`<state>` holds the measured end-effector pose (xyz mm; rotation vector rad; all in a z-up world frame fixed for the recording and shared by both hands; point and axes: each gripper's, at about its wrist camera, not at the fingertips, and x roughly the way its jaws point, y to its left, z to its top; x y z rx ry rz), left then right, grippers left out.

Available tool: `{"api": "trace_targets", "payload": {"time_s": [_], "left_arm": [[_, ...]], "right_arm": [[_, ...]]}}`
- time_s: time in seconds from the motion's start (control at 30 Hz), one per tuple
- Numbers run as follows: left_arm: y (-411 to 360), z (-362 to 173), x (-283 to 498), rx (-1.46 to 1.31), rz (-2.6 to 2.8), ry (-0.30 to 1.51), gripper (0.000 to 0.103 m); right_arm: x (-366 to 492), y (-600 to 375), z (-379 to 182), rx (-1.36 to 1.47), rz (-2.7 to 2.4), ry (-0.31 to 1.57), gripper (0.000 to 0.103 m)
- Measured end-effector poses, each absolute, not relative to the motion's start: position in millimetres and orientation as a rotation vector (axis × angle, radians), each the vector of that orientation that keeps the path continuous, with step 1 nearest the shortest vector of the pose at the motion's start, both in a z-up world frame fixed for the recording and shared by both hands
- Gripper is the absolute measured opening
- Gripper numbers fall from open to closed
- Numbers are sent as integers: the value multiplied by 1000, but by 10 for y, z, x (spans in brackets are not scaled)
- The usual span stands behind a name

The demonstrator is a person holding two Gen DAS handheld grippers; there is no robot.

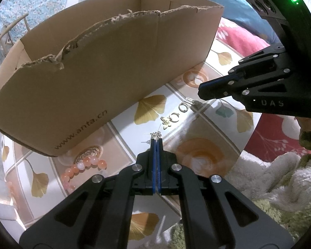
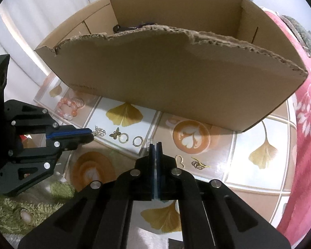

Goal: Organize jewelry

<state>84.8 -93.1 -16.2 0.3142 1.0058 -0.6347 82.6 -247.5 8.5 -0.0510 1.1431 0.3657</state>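
My left gripper (image 1: 156, 139) is shut on a small silver earring (image 1: 154, 134), also seen from the right wrist view (image 2: 99, 132). My right gripper (image 2: 154, 144) is shut on a small ridged silver ring (image 2: 149, 143), low over the table; in the left wrist view (image 1: 200, 92) it hovers above that ring (image 1: 190, 100). On the table lie a gold butterfly charm (image 1: 165, 122), two silver hoops (image 1: 183, 106) (image 1: 174, 116), a pink bead bracelet (image 1: 84, 167), a gold heart charm (image 2: 179, 160) and a gold earring (image 2: 199, 164).
An open cardboard box (image 1: 105, 76) with a torn front edge stands just behind the jewelry; something dark lies inside (image 2: 130, 26). The table has a ginkgo-leaf tile cloth (image 2: 263, 151). A green fluffy rug (image 2: 8, 213) and red blanket (image 2: 306, 141) flank it.
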Motion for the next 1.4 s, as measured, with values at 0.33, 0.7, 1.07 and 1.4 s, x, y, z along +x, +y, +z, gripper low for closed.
{"api": "trace_targets", "payload": {"time_s": [0.33, 0.7, 1.07, 1.4], "left_arm": [[-888, -140, 821, 309, -619, 1002, 0], [-787, -173, 855, 270, -627, 1013, 0], [-741, -213, 882, 250, -639, 1016, 0], [-685, -217, 887, 235, -643, 1014, 0]], "right_arm": [[802, -2544, 117, -64, 368, 1150, 22], [880, -2447, 73, -136, 350, 1192, 22], [1007, -2302, 92, -194, 362, 1255, 14], [1110, -2237, 87, -212, 368, 1292, 13]]}}
